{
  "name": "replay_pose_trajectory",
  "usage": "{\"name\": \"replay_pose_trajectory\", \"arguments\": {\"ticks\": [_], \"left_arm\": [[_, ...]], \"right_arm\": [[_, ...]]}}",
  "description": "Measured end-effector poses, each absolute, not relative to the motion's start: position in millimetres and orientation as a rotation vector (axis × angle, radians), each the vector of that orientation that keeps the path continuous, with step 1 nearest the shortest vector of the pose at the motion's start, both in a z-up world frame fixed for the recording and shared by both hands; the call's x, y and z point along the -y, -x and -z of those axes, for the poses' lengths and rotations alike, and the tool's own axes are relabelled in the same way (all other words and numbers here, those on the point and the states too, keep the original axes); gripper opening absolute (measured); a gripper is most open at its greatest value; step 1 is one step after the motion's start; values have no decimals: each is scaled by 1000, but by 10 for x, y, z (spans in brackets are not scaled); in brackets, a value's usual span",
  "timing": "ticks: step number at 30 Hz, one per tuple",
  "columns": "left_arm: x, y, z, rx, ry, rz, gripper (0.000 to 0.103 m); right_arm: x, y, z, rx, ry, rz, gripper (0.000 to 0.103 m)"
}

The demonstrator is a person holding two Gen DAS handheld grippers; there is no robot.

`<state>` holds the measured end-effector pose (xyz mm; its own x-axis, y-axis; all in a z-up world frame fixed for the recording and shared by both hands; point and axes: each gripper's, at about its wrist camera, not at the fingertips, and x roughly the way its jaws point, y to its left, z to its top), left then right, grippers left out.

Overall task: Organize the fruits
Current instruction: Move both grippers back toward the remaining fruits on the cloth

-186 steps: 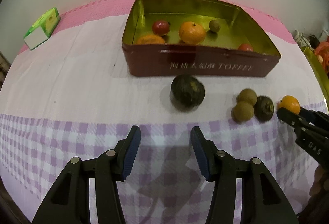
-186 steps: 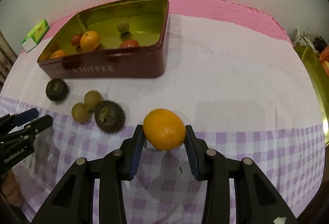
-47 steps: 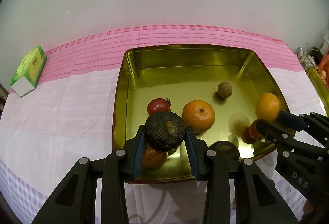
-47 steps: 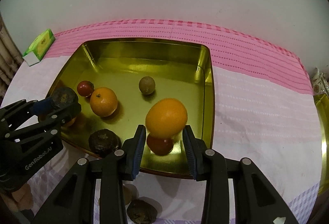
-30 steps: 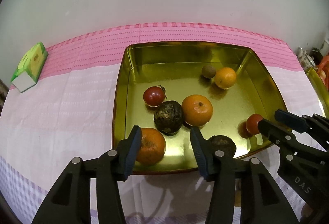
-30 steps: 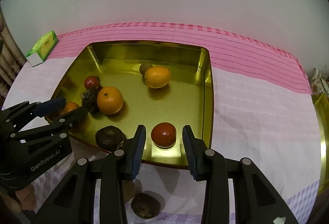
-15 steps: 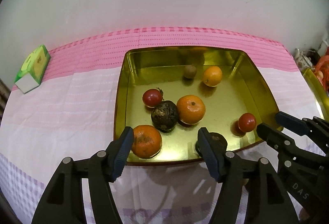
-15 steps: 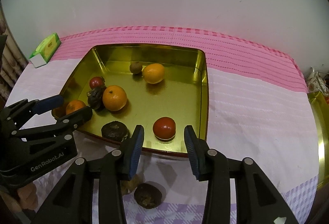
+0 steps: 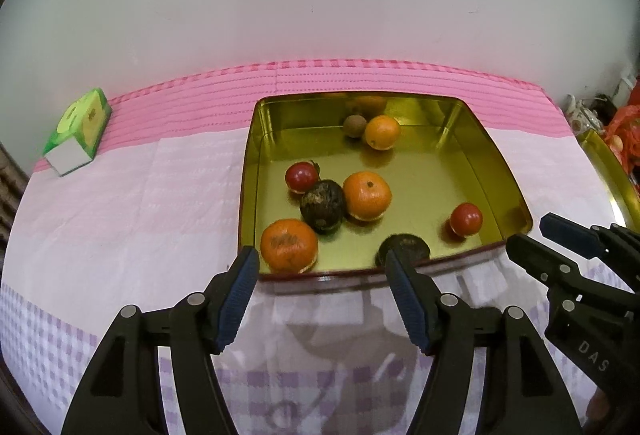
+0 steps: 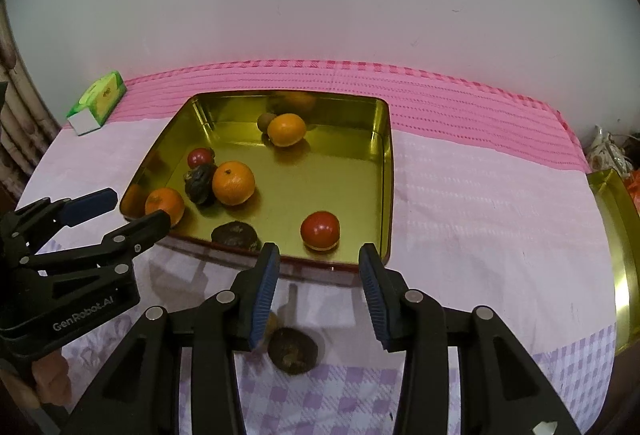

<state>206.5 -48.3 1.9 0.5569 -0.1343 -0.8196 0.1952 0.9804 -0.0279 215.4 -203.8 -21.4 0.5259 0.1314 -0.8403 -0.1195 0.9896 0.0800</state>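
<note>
**Both grippers empty above the fruit tin**

The left gripper [image 9: 320, 295] and right gripper [image 10: 316, 291] hang spread wide, holding nothing, just in front of the gold tin [image 9: 496, 163]. Inside lie 3 oranges, 2 red tomatoes, 2 dark wrinkled fruits and 1 small brown fruit. Another dark fruit [image 10: 292, 351] rests on the checked cloth [image 10: 480, 195] below the right gripper. A green box [image 9: 78, 131] sits far left.
</note>
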Motion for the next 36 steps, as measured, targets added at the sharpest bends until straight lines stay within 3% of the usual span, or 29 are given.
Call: {"name": "replay_pose_trajectory", "arguments": {"ticks": [24, 36], "left_arm": [[278, -1287, 313, -1035, -49, 147, 67], [236, -1223, 445, -1069, -39, 138, 67]], "right_arm": [[2151, -1364, 426, -1050, -23, -157, 43], [2059, -1402, 691, -1103, 1, -163, 43]]}}
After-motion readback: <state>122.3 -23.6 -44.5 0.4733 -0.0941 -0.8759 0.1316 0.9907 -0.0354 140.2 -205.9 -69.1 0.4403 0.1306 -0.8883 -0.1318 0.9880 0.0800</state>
